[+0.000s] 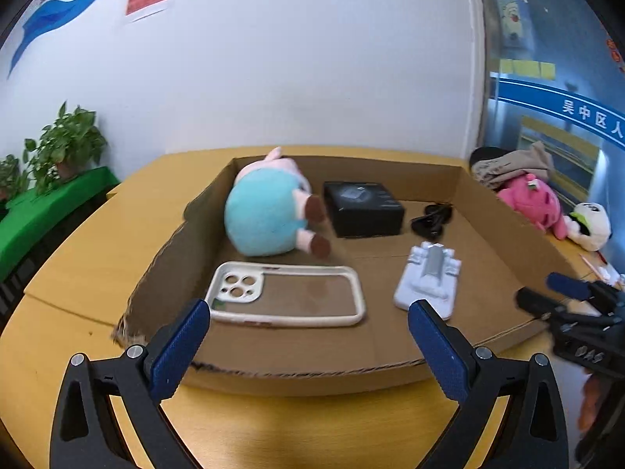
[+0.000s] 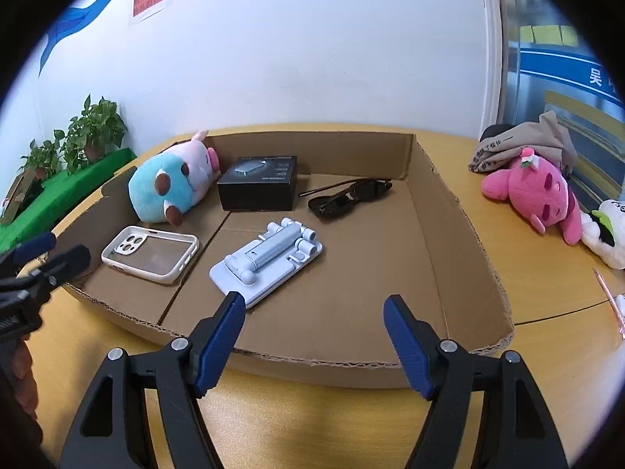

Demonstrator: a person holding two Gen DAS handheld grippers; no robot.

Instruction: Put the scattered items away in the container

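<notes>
A shallow cardboard box (image 2: pixel 461 211) sits on the yellow desk (image 2: pixel 508 258), reaching back toward the desk's far edge by the white wall, and both grippers hang just short of its near wall, empty.

The left gripper (image 1: pixel 308 312) has its jaws spread wide, nothing between the blue pads (image 1: pixel 177 351) and nothing touched. Just past its tips, inside the box near the near-left corner, lies the phone case (image 1: pixel 285 293): clear back, cream-white rim, camera cut-outs at its left end. Behind it, against the left wall of the box, the plush toy (image 1: pixel 265 215) lies on its side, light blue and pink with brown feet.

Beside the toy toward the middle of the box stands a black carton (image 2: pixel 258 187) with a grey device printed on its lid. In front of it, just ahead of the right gripper's left finger, lies the folded phone stand (image 2: pixel 269 262), pale blue-grey, flat on the box floor.

The right gripper (image 2: pixel 314 312) is open too, holding nothing, its pads clear of the box. To the right of the carton, near the far wall, rest dark sunglasses (image 2: pixel 343 199).

Outside the box, at the desk's right edge, lie a pink plush (image 2: pixel 535 191), a white one (image 2: pixel 607 230) and a beige cloth (image 2: pixel 527 140).
</notes>
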